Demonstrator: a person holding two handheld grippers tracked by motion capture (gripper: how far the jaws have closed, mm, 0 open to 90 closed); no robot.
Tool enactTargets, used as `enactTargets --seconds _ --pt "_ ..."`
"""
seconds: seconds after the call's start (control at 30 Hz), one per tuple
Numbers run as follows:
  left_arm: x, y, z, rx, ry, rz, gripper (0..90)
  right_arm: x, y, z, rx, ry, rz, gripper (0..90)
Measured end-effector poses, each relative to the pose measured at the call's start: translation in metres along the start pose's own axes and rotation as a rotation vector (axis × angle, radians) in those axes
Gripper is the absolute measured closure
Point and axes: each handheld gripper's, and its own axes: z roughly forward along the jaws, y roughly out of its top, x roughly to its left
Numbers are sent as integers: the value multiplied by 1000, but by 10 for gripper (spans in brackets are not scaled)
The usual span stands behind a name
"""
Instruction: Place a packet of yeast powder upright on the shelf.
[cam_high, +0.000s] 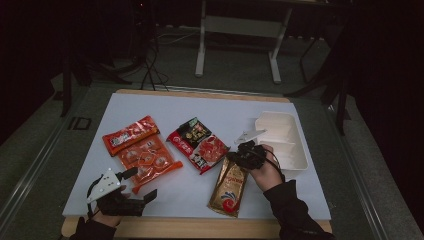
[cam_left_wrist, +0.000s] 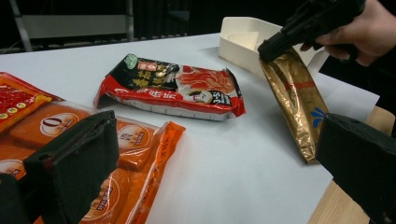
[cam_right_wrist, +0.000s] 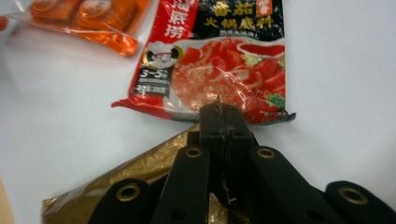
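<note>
Red-and-black soup base packet (cam_right_wrist: 219, 60): white Chinese "底捞" on the red strip, yellow "番茄" over white "火锅底料" on the black panel, "3~5" under the chef logo. Left gripper view shows the same "3-5" badge on its front. Orange packet (cam_left_wrist: 60, 135): round labels with a large "0". Gold pouch (cam_left_wrist: 296, 100): red print, too small to read.

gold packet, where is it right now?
High view: the gold packet is at the table's front right, its top edge pinched in the right tool, between the red soup-base packet and the white tray.
</note>
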Motion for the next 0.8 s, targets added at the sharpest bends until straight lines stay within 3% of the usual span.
enactTargets --seconds 0.33,0.8 --pt "0 0 0 1 0 0 0 9 13 -27 -68 44 -42 895" --pt "0 0 0 1 -1 -3 0 3 38 -64 -160 7 -76 897"
